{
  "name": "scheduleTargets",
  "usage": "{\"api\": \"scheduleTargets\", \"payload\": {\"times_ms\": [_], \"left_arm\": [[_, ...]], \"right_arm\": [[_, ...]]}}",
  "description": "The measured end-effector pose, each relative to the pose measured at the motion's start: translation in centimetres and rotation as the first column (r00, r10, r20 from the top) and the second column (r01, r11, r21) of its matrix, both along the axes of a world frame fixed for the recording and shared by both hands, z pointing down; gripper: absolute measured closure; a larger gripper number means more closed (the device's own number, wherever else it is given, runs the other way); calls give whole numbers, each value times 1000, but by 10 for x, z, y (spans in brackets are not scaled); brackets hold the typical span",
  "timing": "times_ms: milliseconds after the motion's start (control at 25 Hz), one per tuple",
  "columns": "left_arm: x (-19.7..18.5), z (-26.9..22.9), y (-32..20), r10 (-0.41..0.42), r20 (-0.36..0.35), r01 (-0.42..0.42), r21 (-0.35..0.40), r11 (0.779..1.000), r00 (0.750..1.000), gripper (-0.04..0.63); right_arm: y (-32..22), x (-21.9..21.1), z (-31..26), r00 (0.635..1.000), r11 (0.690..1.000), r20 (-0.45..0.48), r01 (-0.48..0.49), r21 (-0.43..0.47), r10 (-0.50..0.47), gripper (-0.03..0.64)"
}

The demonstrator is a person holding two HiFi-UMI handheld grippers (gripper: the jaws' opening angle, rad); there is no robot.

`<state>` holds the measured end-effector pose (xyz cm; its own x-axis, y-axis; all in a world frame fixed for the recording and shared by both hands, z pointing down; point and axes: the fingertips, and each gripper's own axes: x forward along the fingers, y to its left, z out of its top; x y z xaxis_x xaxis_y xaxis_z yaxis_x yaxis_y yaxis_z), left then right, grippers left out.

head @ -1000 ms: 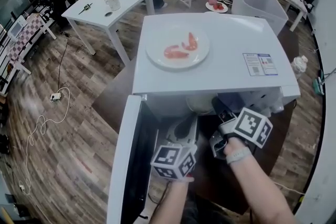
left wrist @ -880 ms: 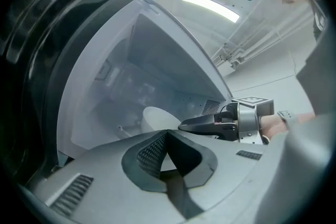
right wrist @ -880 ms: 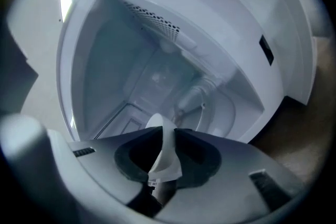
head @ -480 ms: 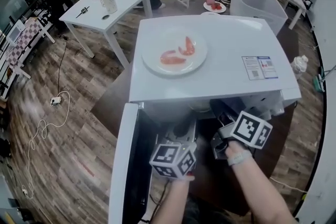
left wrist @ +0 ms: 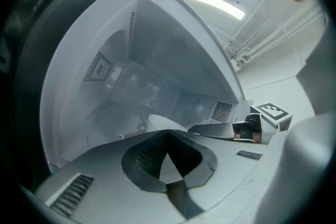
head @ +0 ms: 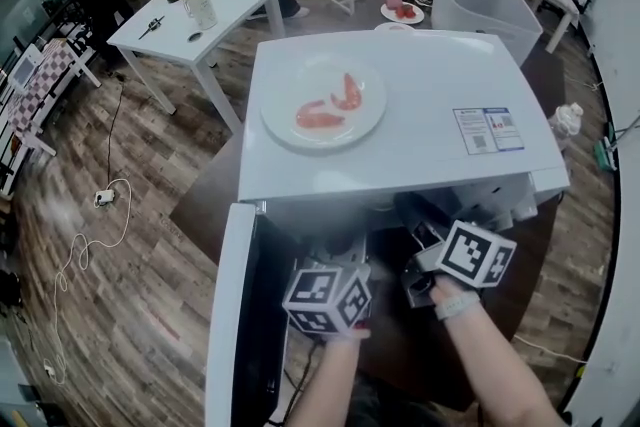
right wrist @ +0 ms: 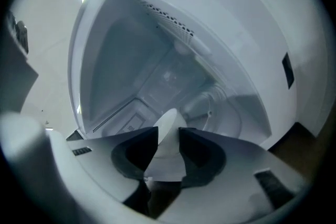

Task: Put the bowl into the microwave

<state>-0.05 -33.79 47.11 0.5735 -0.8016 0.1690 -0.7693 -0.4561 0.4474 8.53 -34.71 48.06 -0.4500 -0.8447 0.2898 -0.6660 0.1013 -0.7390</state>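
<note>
The white microwave (head: 420, 85) stands with its door (head: 232, 315) swung open to the left. Both grippers reach into its mouth. The white bowl (right wrist: 168, 122) sits inside on the cavity floor. My right gripper (right wrist: 168, 136) has the bowl's rim between its jaws, which are opening, so the pads stand just off the wall. My left gripper (left wrist: 168, 134) has its tips together, and the bowl (left wrist: 156, 123) shows just beyond them. In the head view the left gripper (head: 345, 250) and the right gripper (head: 415, 215) are below the microwave's front edge, which hides the bowl.
A white plate (head: 323, 110) with red food lies on the microwave's top. The open door blocks the left side. A white table (head: 200, 15) with a cup, a chair, a grey bin (head: 485, 0) and people stand behind, on a wooden floor.
The bowl's edge, which showed at the microwave's mouth a second ago, is now hidden under the top. Both grippers stay at the opening, shifted slightly up in the head view.
</note>
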Motion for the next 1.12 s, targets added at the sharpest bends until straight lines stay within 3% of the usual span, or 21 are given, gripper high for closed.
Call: {"api": "scheduleTargets", "payload": {"times_ms": [200, 400, 880, 1120], "left_arm": [[-1, 0, -3, 0, 1, 0, -4, 1000, 1000, 589], [-2, 3, 1, 0, 9, 0, -9, 1000, 1000, 589], [-4, 11, 20, -2, 7, 2, -27, 1000, 1000, 589], [3, 13, 22, 16, 7, -15, -26, 1000, 1000, 589]], "right_arm": [[-1, 0, 1, 1000, 1000, 8, 10, 12, -10, 488], [4, 2, 4, 1000, 1000, -7, 5, 14, -5, 445], [29, -3, 10, 999, 998, -13, 47, 38, -47, 446], [32, -10, 10, 996, 996, -56, 74, 56, -71, 519]]}}
